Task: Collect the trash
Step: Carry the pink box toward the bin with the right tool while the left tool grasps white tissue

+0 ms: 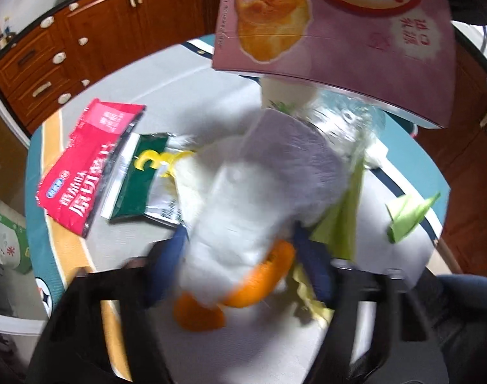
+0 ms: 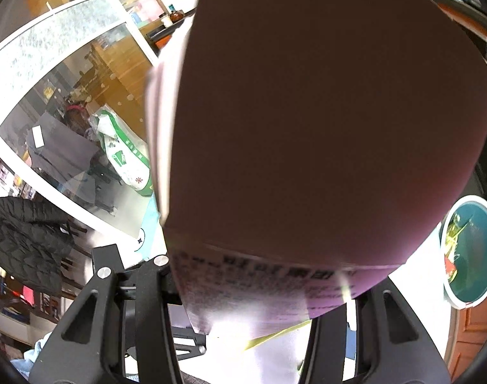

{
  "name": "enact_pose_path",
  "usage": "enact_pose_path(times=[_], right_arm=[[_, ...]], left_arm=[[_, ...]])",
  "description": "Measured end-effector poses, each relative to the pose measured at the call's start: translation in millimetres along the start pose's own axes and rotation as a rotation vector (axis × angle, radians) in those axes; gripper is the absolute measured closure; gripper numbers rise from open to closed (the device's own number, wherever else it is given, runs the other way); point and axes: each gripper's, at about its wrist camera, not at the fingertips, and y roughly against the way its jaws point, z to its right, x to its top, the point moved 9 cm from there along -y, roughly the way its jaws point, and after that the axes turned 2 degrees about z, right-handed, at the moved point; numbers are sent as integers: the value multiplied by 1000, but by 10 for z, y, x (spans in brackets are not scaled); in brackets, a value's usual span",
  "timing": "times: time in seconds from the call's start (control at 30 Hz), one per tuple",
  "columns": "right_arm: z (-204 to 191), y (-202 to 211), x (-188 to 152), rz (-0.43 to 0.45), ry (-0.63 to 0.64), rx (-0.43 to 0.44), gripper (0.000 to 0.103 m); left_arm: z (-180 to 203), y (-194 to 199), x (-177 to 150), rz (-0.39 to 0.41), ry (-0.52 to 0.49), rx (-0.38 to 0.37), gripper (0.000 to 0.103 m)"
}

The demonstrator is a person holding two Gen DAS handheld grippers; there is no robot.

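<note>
Trash lies spread on the round desk [image 1: 211, 76], and the left gripper [image 1: 240, 262] has its 2 blue fingers [image 1: 313, 272] on either side of a crumpled white paper towel [image 1: 243, 211]; the view is blurred, so I cannot tell whether the pads press it. Curls of orange peel [image 1: 262, 284] sit just under that towel, at its near end. Left of the towel are a green snack wrapper [image 1: 141, 179] and, beyond it, a red foil bag [image 1: 86, 166] close to the desk's left edge. Right of the towel lie green paper scraps [image 1: 406, 217], near the right rim, with bare grey mat between. Behind the towel stand a pale cup [image 1: 285, 92] and a crushed clear bottle [image 1: 345, 121]. Above them hangs a pink pastry box [image 1: 339, 32], clenched in the right gripper [image 2: 259, 291], whose view it almost fills. Right of the box, a teal bin [image 2: 473, 249] stands open with scraps inside.
</note>
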Motion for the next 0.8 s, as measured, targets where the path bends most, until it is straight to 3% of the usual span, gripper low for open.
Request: enact_pose_path(times=[0.07,0.2,0.4,0.57,0.8], right_arm=[[58,-7,-9,1,-13,11,59],[98,49,-47,8,-24,26,59],[183,108,-56,31,-39,30,59],[208,321,-115,73,-57,23,59],[362,809,-179,155,-67,-28,59]], left_arm=[[-2,19,-34,-6,-25,39,77],[-21,113,-63,-7,-20,48,99],[-153,449,30,48,34,107,100],[-219,840,304,132,53,139,100],[129,1019,780,190,6,102,100]])
